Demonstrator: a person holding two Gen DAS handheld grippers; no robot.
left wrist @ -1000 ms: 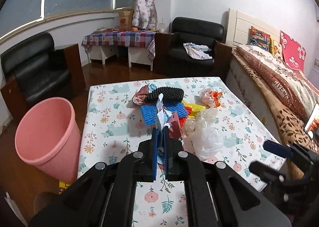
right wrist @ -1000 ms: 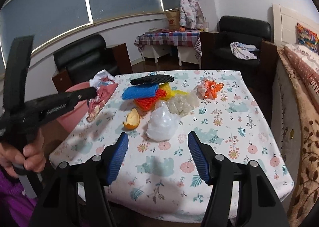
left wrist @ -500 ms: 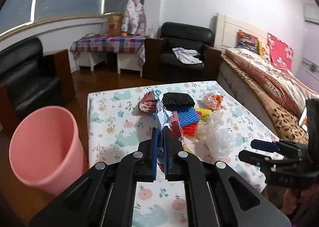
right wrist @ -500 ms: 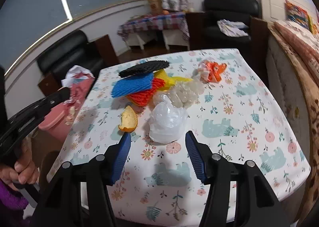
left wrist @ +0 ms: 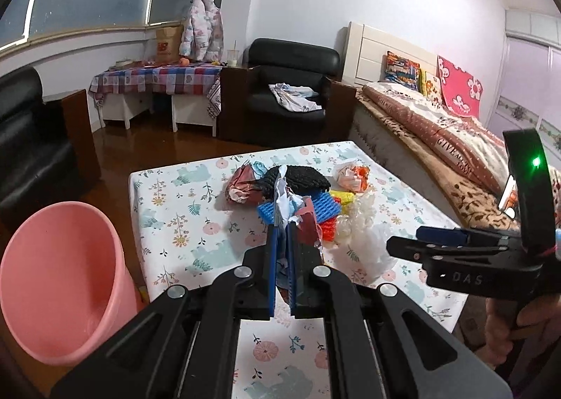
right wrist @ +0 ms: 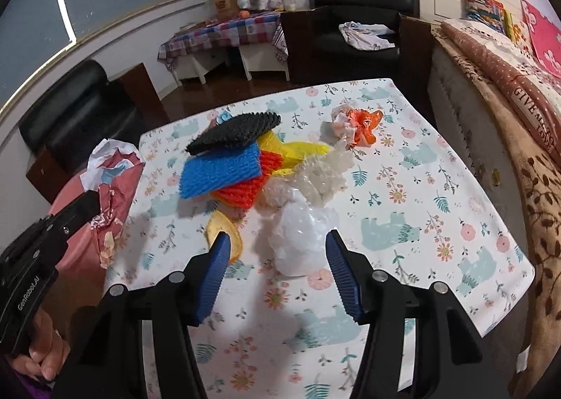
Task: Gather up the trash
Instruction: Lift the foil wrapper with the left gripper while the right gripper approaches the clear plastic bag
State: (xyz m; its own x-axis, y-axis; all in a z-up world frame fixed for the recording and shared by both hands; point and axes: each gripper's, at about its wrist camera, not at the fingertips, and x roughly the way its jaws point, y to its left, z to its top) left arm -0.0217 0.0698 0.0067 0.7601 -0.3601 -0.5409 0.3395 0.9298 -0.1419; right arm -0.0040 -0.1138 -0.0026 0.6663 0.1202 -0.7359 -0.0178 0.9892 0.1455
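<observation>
My left gripper (left wrist: 282, 234) is clamped tight on a crumpled red-and-white wrapper (left wrist: 298, 216). The pink bin (left wrist: 56, 279) sits at its nine o'clock, beside the table (left wrist: 168, 195). My right gripper (right wrist: 277, 258) (its jaws have just been closing a little) stands wide apart with nothing pinched; the white plastic bag (right wrist: 301, 237) lies at its twelve o'clock, and an orange peel (right wrist: 221, 230) at ten.
</observation>
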